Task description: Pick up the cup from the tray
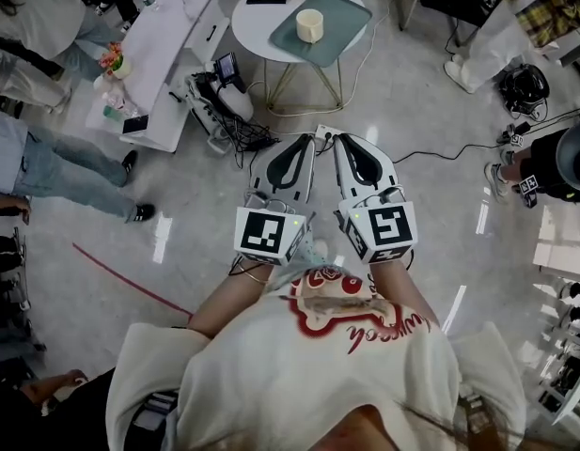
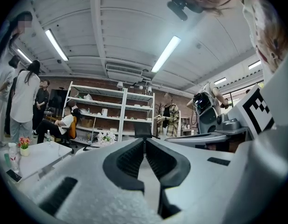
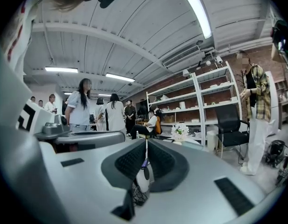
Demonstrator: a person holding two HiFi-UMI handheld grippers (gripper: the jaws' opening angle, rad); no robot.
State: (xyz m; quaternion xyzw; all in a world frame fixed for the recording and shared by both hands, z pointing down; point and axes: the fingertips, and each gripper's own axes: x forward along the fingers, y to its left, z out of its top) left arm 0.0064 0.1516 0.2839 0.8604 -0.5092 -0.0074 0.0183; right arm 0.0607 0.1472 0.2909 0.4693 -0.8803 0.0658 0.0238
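Starting out only: left tool (image 1: 305, 141) and right tool (image 1: 339, 141) closed, empty; cream cylindrical cup (image 1: 309, 24) untouched on far grey-green tray (image 1: 347, 15); reach, grasp, lift remaining.

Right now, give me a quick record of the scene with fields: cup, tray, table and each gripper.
cup: cream, upright on the tray
tray: green, on the round white table
left gripper: fingers together, nothing between them, well short of the table
right gripper: fingers together, nothing between them, side by side with the left
task status: cup not yet reached
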